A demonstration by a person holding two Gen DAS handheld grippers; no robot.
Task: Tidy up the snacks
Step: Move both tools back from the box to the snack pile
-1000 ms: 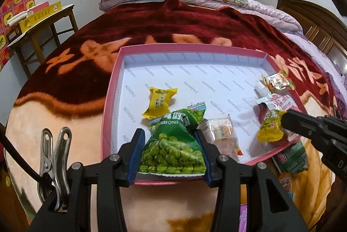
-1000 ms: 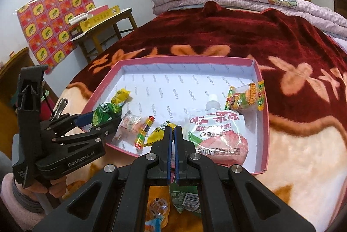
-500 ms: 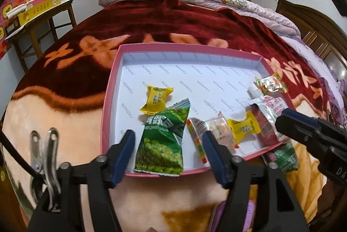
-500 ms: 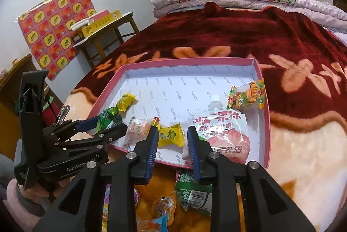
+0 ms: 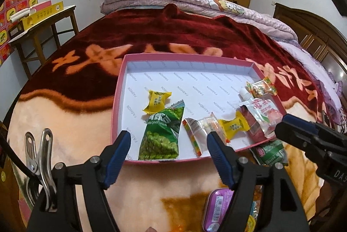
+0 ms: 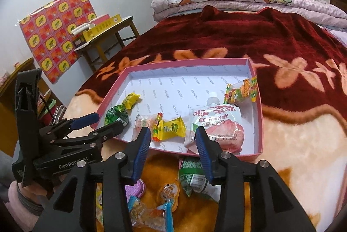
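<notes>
Snacks are seen laid out in a pink tray (image 5: 117, 101) set on a blanket-covered bed (image 5: 151, 36). The left gripper (image 5: 169, 140) is held over the tray's near edge, its fingers (image 5: 121, 145) released and widening either side of a green pea packet (image 5: 162, 132), not pressed on it. The right gripper (image 6: 172, 140) is likewise opening, nothing gripped, before a yellow candy (image 6: 173, 130) and a red-and-white pouch (image 6: 214, 125)

Pink-rimmed tray (image 5: 117, 101) with white lettered lining; green pea packet (image 5: 161, 134); yellow candy (image 5: 156, 100); dark-red blanket (image 5: 151, 36), peach flowers.
</notes>
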